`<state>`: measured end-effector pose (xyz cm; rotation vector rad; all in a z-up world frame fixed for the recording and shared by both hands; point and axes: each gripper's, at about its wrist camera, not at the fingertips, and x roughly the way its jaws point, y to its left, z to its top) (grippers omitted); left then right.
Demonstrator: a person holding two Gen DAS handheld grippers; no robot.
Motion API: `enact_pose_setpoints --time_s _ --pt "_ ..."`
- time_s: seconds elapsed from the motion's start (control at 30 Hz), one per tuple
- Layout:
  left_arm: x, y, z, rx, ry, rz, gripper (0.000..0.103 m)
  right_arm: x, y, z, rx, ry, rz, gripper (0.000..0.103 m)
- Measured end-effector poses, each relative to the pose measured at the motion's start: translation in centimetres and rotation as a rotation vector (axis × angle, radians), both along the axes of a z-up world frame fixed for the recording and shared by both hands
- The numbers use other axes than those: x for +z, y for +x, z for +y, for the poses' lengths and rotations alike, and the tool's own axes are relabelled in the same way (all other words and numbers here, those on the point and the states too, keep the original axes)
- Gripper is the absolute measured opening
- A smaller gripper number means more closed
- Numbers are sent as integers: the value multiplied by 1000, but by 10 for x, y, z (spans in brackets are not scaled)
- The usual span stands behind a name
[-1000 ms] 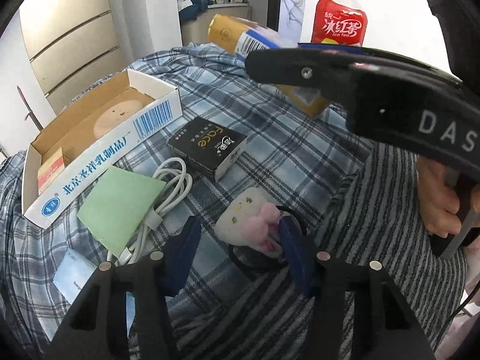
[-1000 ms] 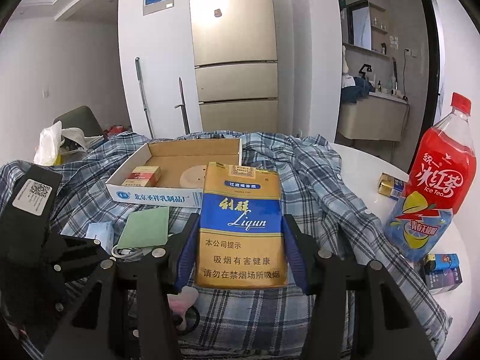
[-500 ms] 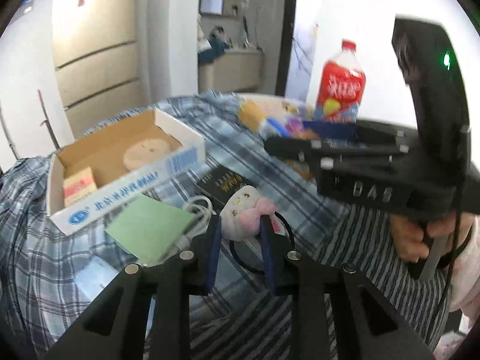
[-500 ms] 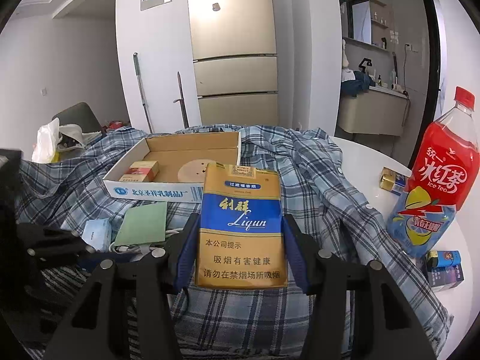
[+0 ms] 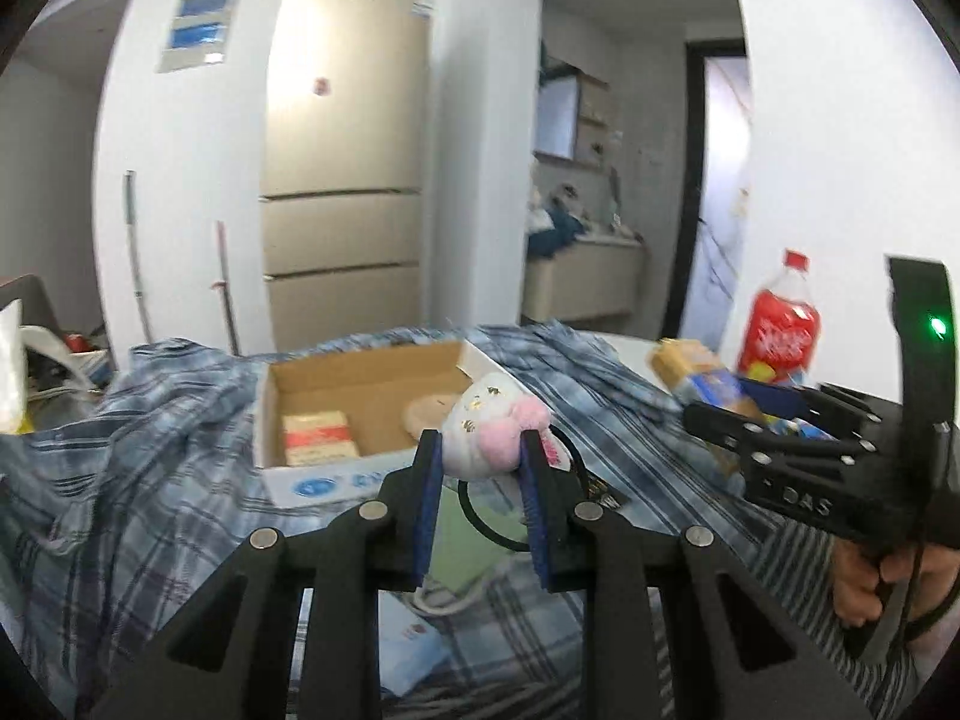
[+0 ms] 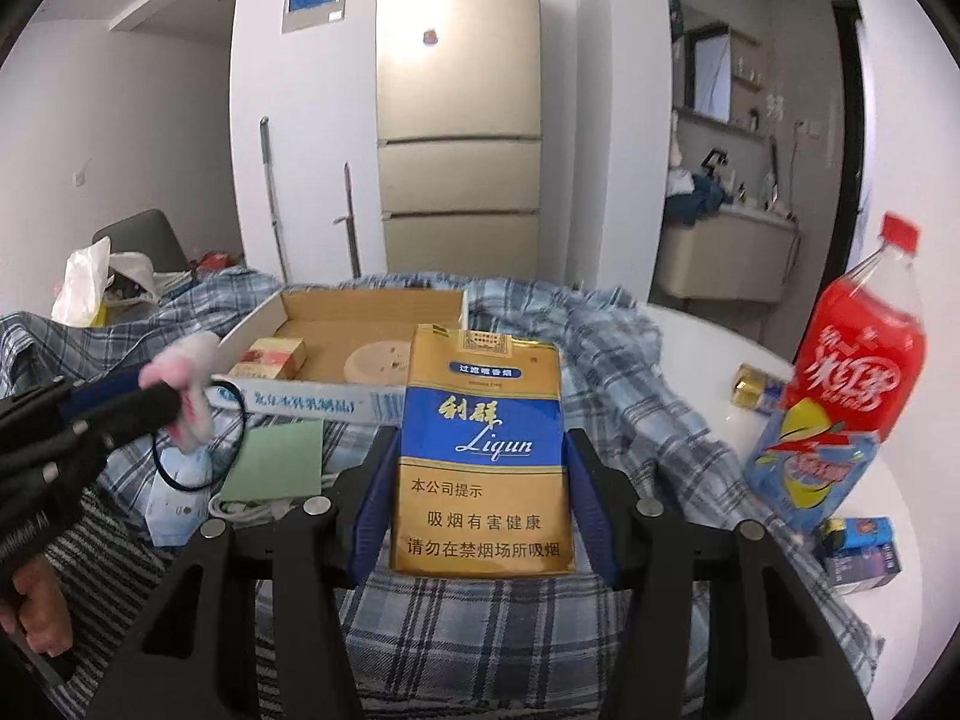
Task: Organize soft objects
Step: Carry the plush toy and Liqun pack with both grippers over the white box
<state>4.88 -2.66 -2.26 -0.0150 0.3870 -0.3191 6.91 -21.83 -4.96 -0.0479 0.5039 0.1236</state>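
The left gripper (image 5: 480, 450) pinches the plush hair tie (image 5: 489, 429) between nearly closed fingers; it looks light and squashy, its elastic loop dangling below.

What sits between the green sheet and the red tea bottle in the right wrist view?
The gold-and-blue carton, clamped upright in the right gripper, with rumpled plaid cloth beyond it toward the red tea bottle; green sheet lies left.

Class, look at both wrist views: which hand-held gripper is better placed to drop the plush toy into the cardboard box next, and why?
Left. The left hand-held gripper already clamps the plush toy near the cardboard box; the right hand-held gripper is occupied holding a cigarette carton.
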Motion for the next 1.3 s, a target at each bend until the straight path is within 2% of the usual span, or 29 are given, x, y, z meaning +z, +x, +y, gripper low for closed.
enact_pose_setpoints --time_s 0.13,0.33,0.5,0.87,1.3 --pt "4 -5 4 28 -2 -33 27 3 -7 9 6 -44 -39 53" --pt "10 -11 4 83 21 -76 27 8 -9 2 7 -13 -60 53" --pt "12 -20 4 111 37 -108 27 14 -21 7 -22 -56 -130 53" --pt "11 -14 16 151 -7 -80 27 19 -35 3 8 -9 -202 53" --pt "9 -11 11 125 6 -59 27 17 -34 -7 14 33 -186 53"
